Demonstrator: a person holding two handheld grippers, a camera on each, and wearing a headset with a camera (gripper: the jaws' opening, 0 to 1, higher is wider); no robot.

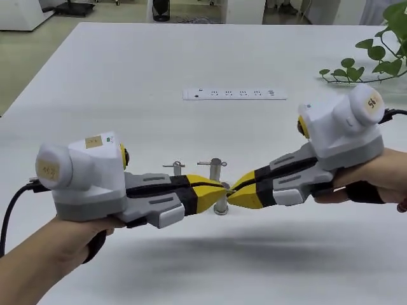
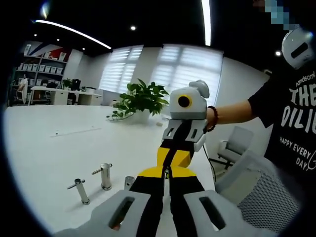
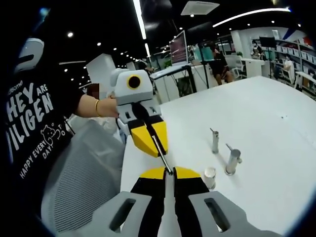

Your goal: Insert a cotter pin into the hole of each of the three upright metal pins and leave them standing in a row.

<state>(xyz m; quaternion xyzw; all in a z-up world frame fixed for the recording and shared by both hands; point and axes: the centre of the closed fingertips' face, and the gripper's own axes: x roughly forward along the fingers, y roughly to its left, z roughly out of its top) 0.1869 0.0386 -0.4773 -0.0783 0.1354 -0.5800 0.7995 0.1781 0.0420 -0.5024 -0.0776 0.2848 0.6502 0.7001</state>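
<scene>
Left gripper fingers pressed together, pinching the cotter pin. Right gripper fingers also closed, tips touching the pin's end at frame centre. The cotter pin lies along the fingers, above the bare upright metal pin. Two pinned metal pins stand behind on the worktop.
</scene>
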